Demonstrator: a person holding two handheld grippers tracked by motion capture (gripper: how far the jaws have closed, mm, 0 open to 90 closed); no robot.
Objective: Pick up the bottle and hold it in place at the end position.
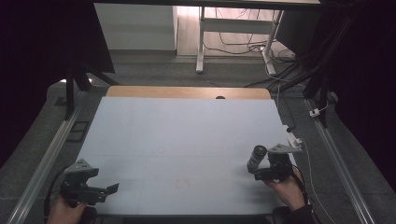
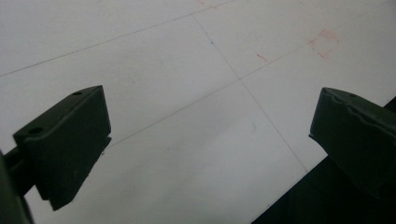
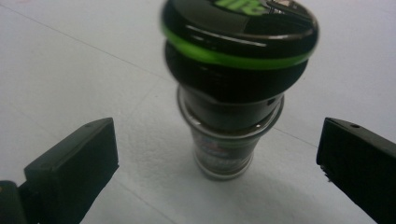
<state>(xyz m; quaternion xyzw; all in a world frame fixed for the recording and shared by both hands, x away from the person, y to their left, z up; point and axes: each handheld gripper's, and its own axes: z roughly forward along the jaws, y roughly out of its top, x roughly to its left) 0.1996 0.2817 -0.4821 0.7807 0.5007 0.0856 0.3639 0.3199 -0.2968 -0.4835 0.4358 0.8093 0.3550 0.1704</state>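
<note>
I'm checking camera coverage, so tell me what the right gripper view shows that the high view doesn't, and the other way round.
The right gripper view shows the bottle's green ring, green lettering on its black lid, and a printed label low on its body. The high view shows the left gripper open near the table's front left corner, the person's hands, and desk legs with cables beyond. Both show the bottle upright on the white table, the right gripper open beside it.

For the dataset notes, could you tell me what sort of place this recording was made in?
Probably a lab or office set up for recording: a pale mat covers the table, metal rails flank it, and a desk frame with loose cables stands on the floor behind.
</note>
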